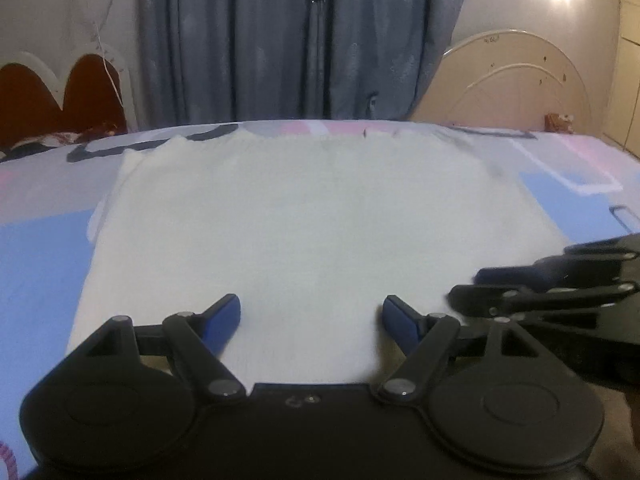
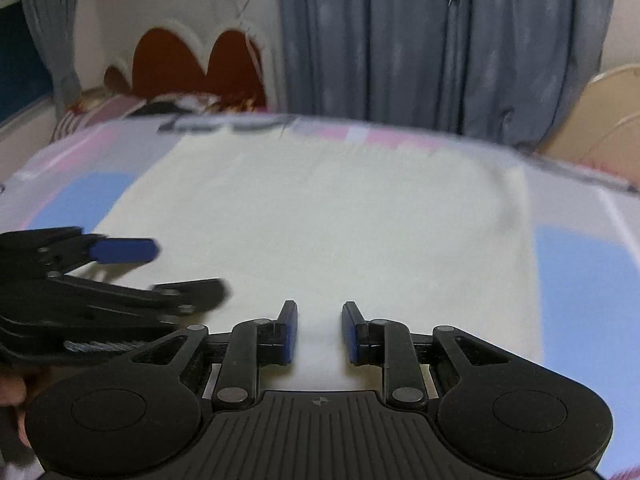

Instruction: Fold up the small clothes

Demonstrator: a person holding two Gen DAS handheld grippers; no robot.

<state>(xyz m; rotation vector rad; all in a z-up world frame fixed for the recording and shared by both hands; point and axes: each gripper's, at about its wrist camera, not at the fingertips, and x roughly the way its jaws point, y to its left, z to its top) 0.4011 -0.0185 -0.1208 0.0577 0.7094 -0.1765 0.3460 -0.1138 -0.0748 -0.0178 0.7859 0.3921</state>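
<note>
A white garment (image 1: 296,224) lies flat on the bed, folded into a rough rectangle; it also shows in the right wrist view (image 2: 320,216). My left gripper (image 1: 312,316) is open wide, low over the garment's near edge, holding nothing. My right gripper (image 2: 319,332) is open with a narrower gap, also over the near edge, holding nothing. The right gripper shows at the right of the left wrist view (image 1: 552,284). The left gripper shows at the left of the right wrist view (image 2: 108,276). The two grippers sit side by side.
The bedsheet (image 1: 40,264) is patterned in blue, pink and white. Grey curtains (image 1: 296,40) hang behind the bed. A red and cream headboard (image 1: 60,88) stands at the back left, a cream headboard (image 1: 516,80) at the back right.
</note>
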